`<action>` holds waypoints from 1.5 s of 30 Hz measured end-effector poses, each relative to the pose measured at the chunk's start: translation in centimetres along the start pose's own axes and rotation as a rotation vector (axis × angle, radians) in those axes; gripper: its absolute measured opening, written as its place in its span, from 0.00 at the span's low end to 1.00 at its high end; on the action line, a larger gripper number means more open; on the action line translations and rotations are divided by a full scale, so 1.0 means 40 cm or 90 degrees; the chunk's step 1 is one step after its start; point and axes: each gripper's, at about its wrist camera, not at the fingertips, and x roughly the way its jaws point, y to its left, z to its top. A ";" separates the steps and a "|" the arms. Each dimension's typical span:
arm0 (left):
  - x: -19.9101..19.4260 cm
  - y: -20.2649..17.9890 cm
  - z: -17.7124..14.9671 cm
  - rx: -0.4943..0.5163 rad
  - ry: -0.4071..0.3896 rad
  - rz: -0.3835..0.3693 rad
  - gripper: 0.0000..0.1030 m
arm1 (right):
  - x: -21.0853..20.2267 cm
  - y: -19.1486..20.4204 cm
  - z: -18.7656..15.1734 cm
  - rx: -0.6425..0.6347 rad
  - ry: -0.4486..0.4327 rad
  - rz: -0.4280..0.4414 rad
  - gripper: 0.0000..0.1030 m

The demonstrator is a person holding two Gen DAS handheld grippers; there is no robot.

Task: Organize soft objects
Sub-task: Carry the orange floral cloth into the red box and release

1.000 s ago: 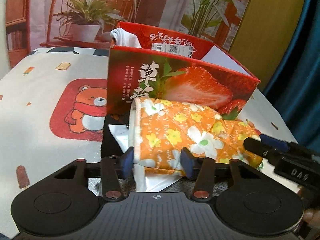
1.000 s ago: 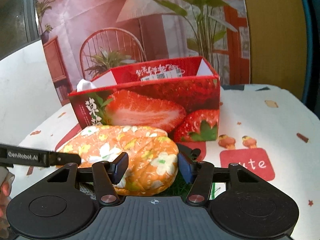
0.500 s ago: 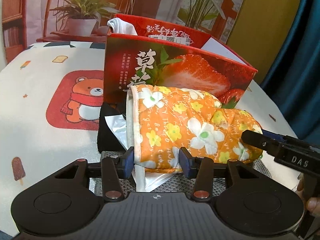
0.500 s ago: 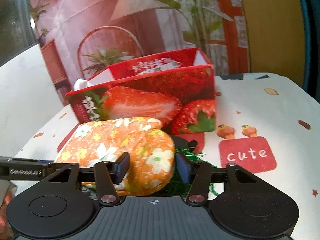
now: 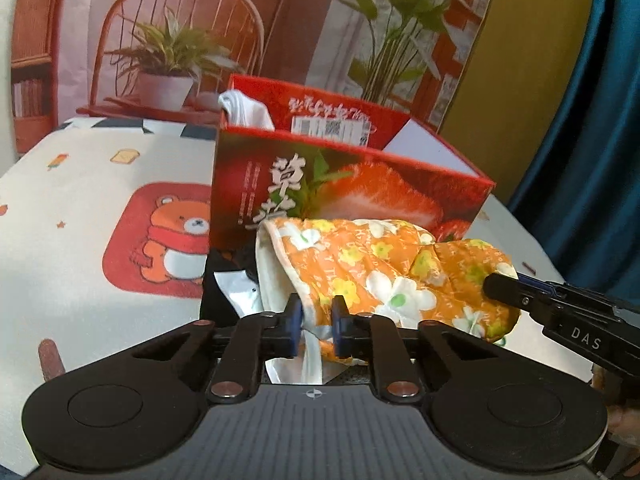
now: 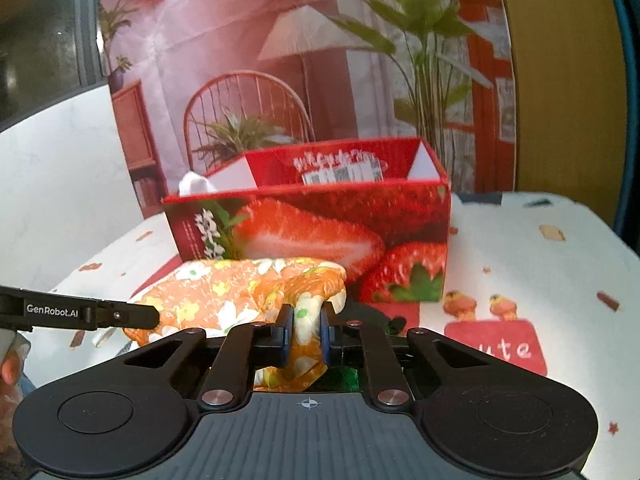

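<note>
An orange flowered oven mitt [image 5: 384, 268] hangs between my two grippers, in front of the red strawberry box [image 5: 360, 196]. My left gripper [image 5: 314, 322] is shut on the mitt's cuff end. My right gripper [image 6: 306, 328] is shut on the mitt's [image 6: 240, 296] other end, and its finger also shows in the left wrist view [image 5: 520, 294]. The box [image 6: 320, 232] is open at the top, and a white cloth [image 5: 248, 110] sticks out of its left corner. Black and white soft items [image 5: 230, 292] lie under the mitt.
The table wears a white cloth with a red bear patch [image 5: 160, 240] at left and a red "cute" patch [image 6: 496, 344] at right. A printed backdrop stands behind the box. A blue curtain [image 5: 592, 120] hangs at right.
Both grippers have closed on the mitt's ends. The mitt has lifted off the pile and now sags between them.
</note>
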 end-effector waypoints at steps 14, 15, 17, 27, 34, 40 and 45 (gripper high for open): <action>-0.114 -0.062 0.095 0.080 -0.142 0.009 0.12 | -0.077 0.017 0.096 -0.050 -0.111 0.010 0.11; -0.119 -0.072 0.110 0.096 -0.154 0.013 0.12 | -0.079 0.017 0.110 -0.054 -0.119 0.011 0.11; -0.123 -0.089 0.140 0.121 -0.172 0.020 0.12 | -0.080 0.016 0.140 -0.060 -0.130 0.014 0.11; 0.036 -0.131 0.340 0.184 -0.156 0.048 0.12 | 0.081 -0.003 0.326 -0.094 -0.107 0.018 0.11; 0.178 -0.079 0.430 0.134 -0.101 0.074 0.12 | 0.270 -0.024 0.387 -0.064 -0.039 -0.011 0.11; 0.266 -0.050 0.463 0.148 -0.064 0.093 0.12 | 0.372 -0.038 0.389 -0.056 -0.009 -0.034 0.11; 0.321 -0.028 0.475 0.135 -0.031 0.107 0.14 | 0.432 -0.061 0.390 -0.029 0.015 -0.054 0.11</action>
